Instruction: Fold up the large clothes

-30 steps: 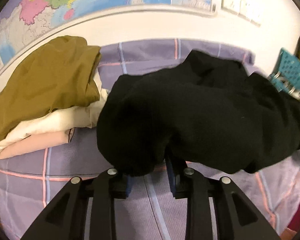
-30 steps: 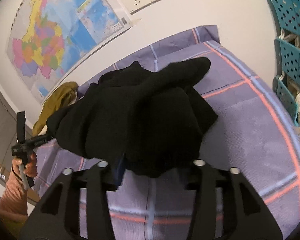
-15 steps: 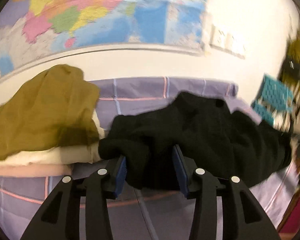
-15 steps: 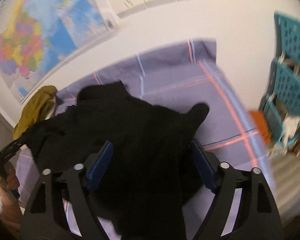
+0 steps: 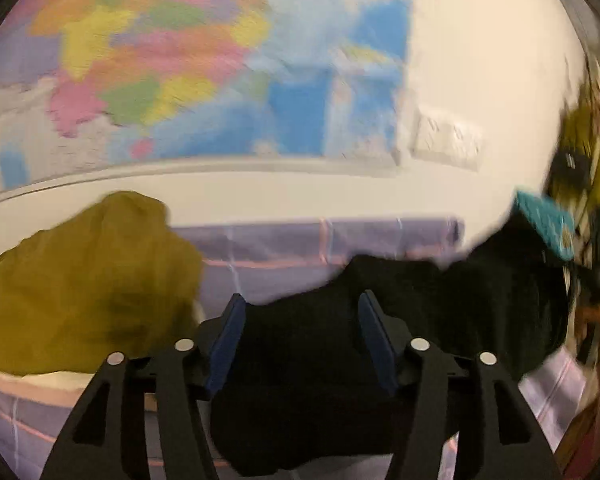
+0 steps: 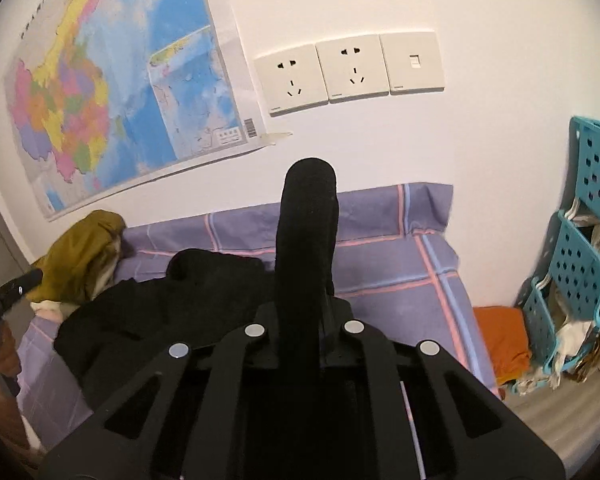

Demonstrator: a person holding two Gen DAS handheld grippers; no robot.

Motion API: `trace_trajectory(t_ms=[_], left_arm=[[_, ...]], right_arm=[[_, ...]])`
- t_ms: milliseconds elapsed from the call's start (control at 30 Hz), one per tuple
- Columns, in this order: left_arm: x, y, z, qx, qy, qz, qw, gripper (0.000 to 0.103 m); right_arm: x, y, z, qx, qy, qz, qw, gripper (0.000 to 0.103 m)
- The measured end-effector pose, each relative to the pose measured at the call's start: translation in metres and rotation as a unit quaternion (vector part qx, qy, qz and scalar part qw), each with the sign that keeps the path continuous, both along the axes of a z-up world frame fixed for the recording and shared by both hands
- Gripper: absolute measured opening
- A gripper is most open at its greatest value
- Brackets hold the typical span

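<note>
Olive garment: it sits on a pile of pale clothes off to the left of your left fingers; keep the black cloth clear of it as you work.

Left gripper: your jaws have just been opening and now stand spread, the blue pads on either side of the black garment without pressing it. This view is smeared, so I cannot tell whether any fold brushes a pad. Before you close again, choose an edge or corner rather than a thick bunch.

Black garment: it lies crumpled on the purple checked sheet, running from between your left fingers across to your right ones. It looks nowhere near flat, so I judge the step in hand is lifting and spreading it out before any fold.

Right gripper: your jaws have just been closing and are now pinched tight on a strip of the black cloth, which stands up past the fingertips. Hold that pinch firm; heavy knit may slip out if you pull fast.

How to do it well: take a matching corner with the left, draw both hands apart until the cloth hangs straight, then lay it down smooth.

Right side: the blue basket rack stands well off to the right of your right fingers; swing the cloth away from it.
</note>
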State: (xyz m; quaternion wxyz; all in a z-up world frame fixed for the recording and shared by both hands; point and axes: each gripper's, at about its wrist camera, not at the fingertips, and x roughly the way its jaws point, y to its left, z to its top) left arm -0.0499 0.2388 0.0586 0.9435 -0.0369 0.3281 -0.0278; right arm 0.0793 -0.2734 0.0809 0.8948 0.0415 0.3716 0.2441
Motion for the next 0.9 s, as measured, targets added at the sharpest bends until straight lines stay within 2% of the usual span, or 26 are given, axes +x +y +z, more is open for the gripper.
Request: trace_trajectory(t_ms=[100, 133, 200, 233, 300, 400, 433, 467, 500, 567, 633, 700, 767, 833, 900], left_arm=[[0.023, -0.021, -0.030, 0.010, 0.057, -0.039, 0.9976, 0.061], [0.035, -0.031, -0.044, 0.014, 0.085, -0.064, 0.9942, 0.061], [0.047, -0.041, -0.061, 0.021, 0.117, -0.069, 0.9905, 0.064], [0.049, -0.044, -0.066, 0.021, 0.123, -0.082, 0.9888, 0.066], [0.055, -0.049, -0.075, 0.023, 0.136, -0.091, 0.9863, 0.069], [0.067, -0.049, -0.084, 0.015, 0.158, -0.099, 0.9824, 0.068], [0.070, -0.047, -0.088, 0.011, 0.164, -0.095, 0.9817, 0.059], [0.075, -0.045, -0.090, 0.014, 0.169, -0.081, 0.9822, 0.050], [0.074, -0.040, -0.089, 0.015, 0.164, -0.067, 0.9841, 0.042], [0.067, -0.031, -0.082, -0.001, 0.142, -0.056, 0.9882, 0.042], [0.058, -0.017, -0.069, 0.002, 0.111, -0.037, 0.9931, 0.061], [0.054, -0.005, -0.060, 0.018, 0.091, -0.015, 0.9955, 0.070], [0.058, 0.007, -0.060, 0.037, 0.101, 0.000, 0.9942, 0.070], [0.068, 0.013, -0.069, 0.045, 0.132, -0.007, 0.9902, 0.070], [0.077, 0.011, -0.084, 0.049, 0.163, -0.023, 0.9851, 0.070]], right_arm=[[0.015, 0.006, -0.034, -0.028, 0.049, -0.004, 0.998, 0.009], [0.018, 0.008, -0.044, -0.036, 0.067, 0.000, 0.997, 0.010], [0.023, 0.008, -0.073, -0.044, 0.125, 0.002, 0.991, 0.011], [0.020, 0.007, -0.077, -0.043, 0.128, 0.002, 0.991, 0.012], [0.016, 0.002, -0.074, -0.028, 0.124, -0.001, 0.992, 0.014], [0.011, -0.006, -0.063, -0.013, 0.117, -0.007, 0.993, 0.028], [0.009, -0.008, -0.059, -0.011, 0.114, -0.010, 0.993, 0.044], [0.007, -0.013, -0.053, -0.013, 0.105, -0.020, 0.994, 0.054], [0.001, -0.018, -0.043, -0.014, 0.083, -0.034, 0.996, 0.055], [-0.007, -0.022, -0.027, -0.011, 0.056, -0.044, 0.997, 0.060], [-0.019, -0.017, -0.009, 0.001, 0.029, -0.026, 0.999, 0.063], [-0.024, -0.001, -0.004, 0.006, 0.028, 0.021, 0.999, 0.066], [-0.029, 0.027, -0.006, -0.013, 0.033, 0.067, 0.997, 0.069], [-0.027, 0.055, -0.017, -0.022, 0.047, 0.105, 0.993, 0.069], [-0.022, 0.086, -0.034, -0.054, 0.059, 0.129, 0.988, 0.069]])
